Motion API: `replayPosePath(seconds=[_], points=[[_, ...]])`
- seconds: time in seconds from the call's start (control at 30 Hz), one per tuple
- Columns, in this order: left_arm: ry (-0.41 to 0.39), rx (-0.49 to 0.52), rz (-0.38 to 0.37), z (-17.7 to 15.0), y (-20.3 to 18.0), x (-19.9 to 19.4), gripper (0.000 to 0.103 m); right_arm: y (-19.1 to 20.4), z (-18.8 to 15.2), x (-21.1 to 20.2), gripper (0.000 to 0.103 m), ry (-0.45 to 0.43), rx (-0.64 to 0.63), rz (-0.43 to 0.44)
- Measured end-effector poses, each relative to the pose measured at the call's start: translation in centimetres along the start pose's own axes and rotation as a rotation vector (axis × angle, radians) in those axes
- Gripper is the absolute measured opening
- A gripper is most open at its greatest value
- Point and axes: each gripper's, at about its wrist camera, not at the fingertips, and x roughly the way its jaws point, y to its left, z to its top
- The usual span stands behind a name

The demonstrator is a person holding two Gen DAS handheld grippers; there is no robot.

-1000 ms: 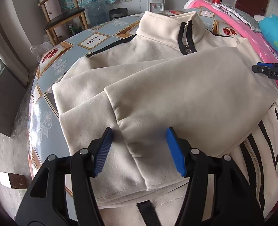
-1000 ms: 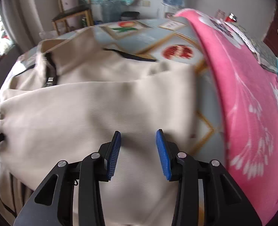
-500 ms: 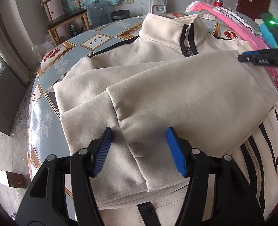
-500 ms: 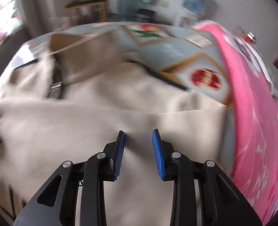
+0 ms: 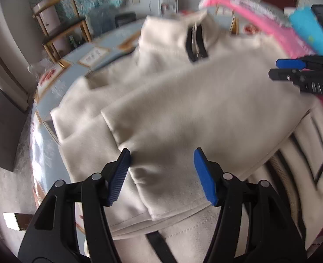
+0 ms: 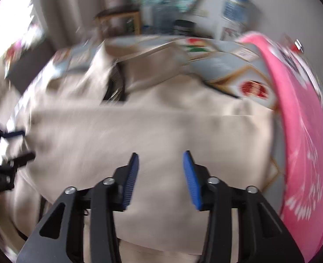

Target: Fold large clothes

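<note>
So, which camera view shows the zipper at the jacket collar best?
The left wrist view. There the zipper stands between two black bands on the upright collar of the jacket, only slightly blurred. In the right wrist view the zipper is a dark smear, because motion blur hides its shape.

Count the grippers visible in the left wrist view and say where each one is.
2. The left gripper fills the bottom centre, its jaws opening over the folded sleeve. The right gripper enters from the right edge, above the cream jacket. None seems hidden.
</note>
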Motion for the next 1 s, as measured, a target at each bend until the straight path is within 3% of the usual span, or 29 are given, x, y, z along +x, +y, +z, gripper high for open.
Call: replayPosePath(seconds=[0.03,0.07,0.1,0.17,0.27,0.33,0.43,0.57,0.63,0.7,1.0], points=[[-0.014,0.014,0.020,0.0,-0.3,0.1,0.064,0.5,-0.3,0.7,0.045,0.020,-0.021,-0.019],[-0.020,0.022,0.031,-0.1,-0.4,0.1,0.064,0.7,-0.5,0.5,0.047,-0.019,-0.023,-0.040],[-0.018,0.016,0.028,-0.1,-0.4,0.0,0.064,0.4,-0.5,0.5,0.053,-0.002,-0.014,-0.051],[-0.005,-0.009,0.030,-0.3,0.1,-0.2,0.063,-0.2,-0.5,-0.4,0.054,0.023,0.050,-0.072],[-0.050,0.002,0.002,-1.2,0.3,-2.0,0.063,0.3,-1.5,-3.5,0.055,-0.053,0.088,0.019],[-0.040,0.025,0.014,-1.9,0.1,-2.2,0.063,1.2,-3.0,-3.9,0.055,-0.048,0.119,0.082],[-0.005,0.007,0.036,-3.1,0.6,-1.4,0.067,2.5,-4.6,-1.9,0.056,0.012,0.107,0.028],[-0.029,-0.069,0.031,-4.2,1.6,-4.1,0.066,3.3,-6.7,-6.0,0.059,-0.047,0.221,-0.010],[-0.066,-0.084,0.029,-5.5,1.6,-6.2,0.068,4.0,-8.7,-8.7,0.073,-0.093,0.262,0.021],[-0.071,-0.100,0.020,-7.8,1.1,-8.2,0.072,4.6,-10.2,-10.1,0.081,-0.114,0.269,0.023],[-0.023,-0.097,-0.028,-18.0,-2.4,-11.7,0.078,8.6,-20.0,-12.0,0.084,-0.030,0.229,-0.032]])
